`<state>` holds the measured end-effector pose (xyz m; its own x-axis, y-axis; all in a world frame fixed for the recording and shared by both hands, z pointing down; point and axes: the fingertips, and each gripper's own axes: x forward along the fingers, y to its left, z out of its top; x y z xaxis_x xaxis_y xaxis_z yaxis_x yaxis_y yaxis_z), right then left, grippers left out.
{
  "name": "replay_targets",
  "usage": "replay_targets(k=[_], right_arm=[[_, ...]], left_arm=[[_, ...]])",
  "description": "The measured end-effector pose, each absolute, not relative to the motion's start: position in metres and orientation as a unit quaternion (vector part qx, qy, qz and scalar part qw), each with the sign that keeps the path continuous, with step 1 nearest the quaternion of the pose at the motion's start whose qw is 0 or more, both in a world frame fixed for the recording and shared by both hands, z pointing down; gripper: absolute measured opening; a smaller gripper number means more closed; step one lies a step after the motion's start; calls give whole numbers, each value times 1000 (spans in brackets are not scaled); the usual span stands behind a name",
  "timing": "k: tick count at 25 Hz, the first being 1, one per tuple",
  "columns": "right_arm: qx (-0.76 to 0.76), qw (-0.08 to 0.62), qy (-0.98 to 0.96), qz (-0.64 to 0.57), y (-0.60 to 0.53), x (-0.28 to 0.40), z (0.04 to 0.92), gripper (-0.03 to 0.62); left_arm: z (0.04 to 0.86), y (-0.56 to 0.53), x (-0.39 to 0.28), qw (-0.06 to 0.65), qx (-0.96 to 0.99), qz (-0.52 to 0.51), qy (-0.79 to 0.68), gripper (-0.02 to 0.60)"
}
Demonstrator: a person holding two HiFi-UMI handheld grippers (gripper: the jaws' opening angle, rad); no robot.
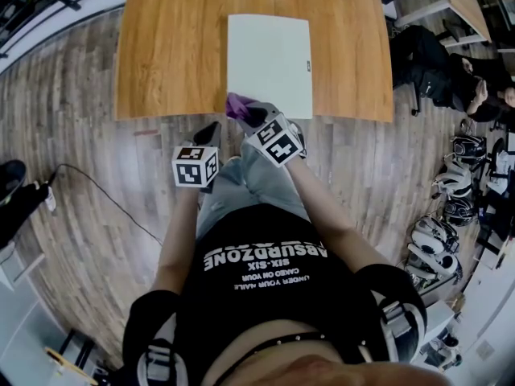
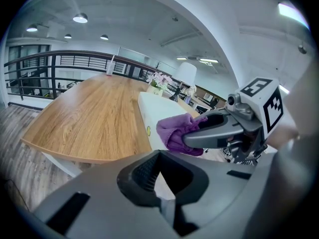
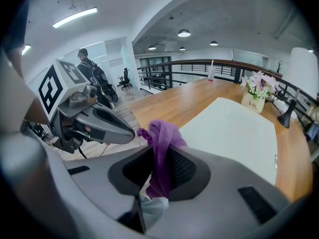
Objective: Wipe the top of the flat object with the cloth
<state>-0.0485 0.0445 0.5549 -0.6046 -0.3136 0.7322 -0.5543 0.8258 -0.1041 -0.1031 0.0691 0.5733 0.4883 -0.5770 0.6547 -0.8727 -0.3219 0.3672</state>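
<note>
Flat white object [image 1: 269, 63] lies on the wooden table [image 1: 169, 55], long side running away from the person, near edge close to the table's near edge. Top bare.

Purple cloth [image 1: 237, 104] bunched at the object's near left corner, carried by the right gripper [image 1: 253, 116]. Contact with the surface can't be made out. Right gripper view: jaws clamped on the cloth [image 3: 162, 143], which stands up in a fold between them.

Left gripper [image 1: 211, 133] hangs just left of the right one, off the table edge, over wood floor [image 1: 96, 175]. Its jaws are together with nothing between.

Small flower pot [image 3: 256, 96] beyond the object's far end.
</note>
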Motion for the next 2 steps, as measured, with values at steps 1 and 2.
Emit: replay_targets(k=[1, 2], right_arm=[[245, 370, -881, 163, 43, -49, 555, 92], [245, 370, -881, 164, 42, -49, 556, 92]], left_arm=[[574, 67, -103, 356, 786, 208, -461, 11], [574, 65, -103, 356, 786, 208, -461, 11]])
